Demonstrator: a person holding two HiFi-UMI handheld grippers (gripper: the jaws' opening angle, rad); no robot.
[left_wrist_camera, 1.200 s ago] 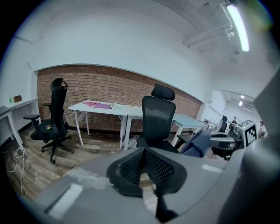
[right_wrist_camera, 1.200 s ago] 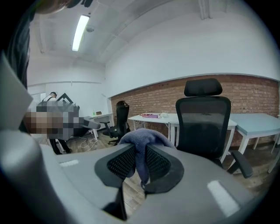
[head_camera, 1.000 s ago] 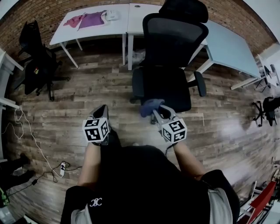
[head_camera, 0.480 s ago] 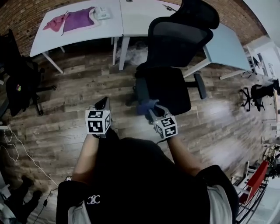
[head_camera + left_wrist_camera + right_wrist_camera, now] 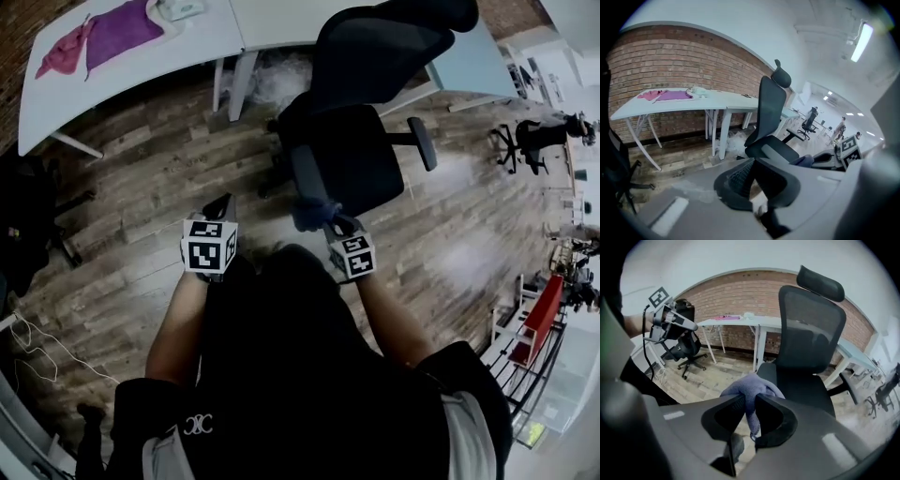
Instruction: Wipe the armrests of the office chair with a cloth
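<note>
The black office chair (image 5: pixel 361 155) stands ahead of me, its backrest toward the desks. Its left armrest (image 5: pixel 306 176) and right armrest (image 5: pixel 422 142) flank the seat. My right gripper (image 5: pixel 325 218) is shut on a blue-grey cloth (image 5: pixel 314 211), held at the near end of the left armrest; contact is unclear. In the right gripper view the cloth (image 5: pixel 751 386) bulges out above the pinching jaws (image 5: pixel 749 403), with the chair seat (image 5: pixel 804 383) just behind it. My left gripper (image 5: pixel 221 208) hovers over the floor left of the chair, jaws shut on nothing (image 5: pixel 752 161).
White desks (image 5: pixel 169 52) stand behind the chair, with pink and purple cloths (image 5: pixel 108 36) on them. A pale blue desk (image 5: pixel 473 58) is at the right. Other chairs stand at far left (image 5: pixel 23 225) and far right (image 5: pixel 534 141). Cables (image 5: pixel 33 328) lie on the wood floor.
My head view has swung and come closer to the chair. The right gripper carried the cloth up to the near end of the left armrest. The left gripper kept its place.
</note>
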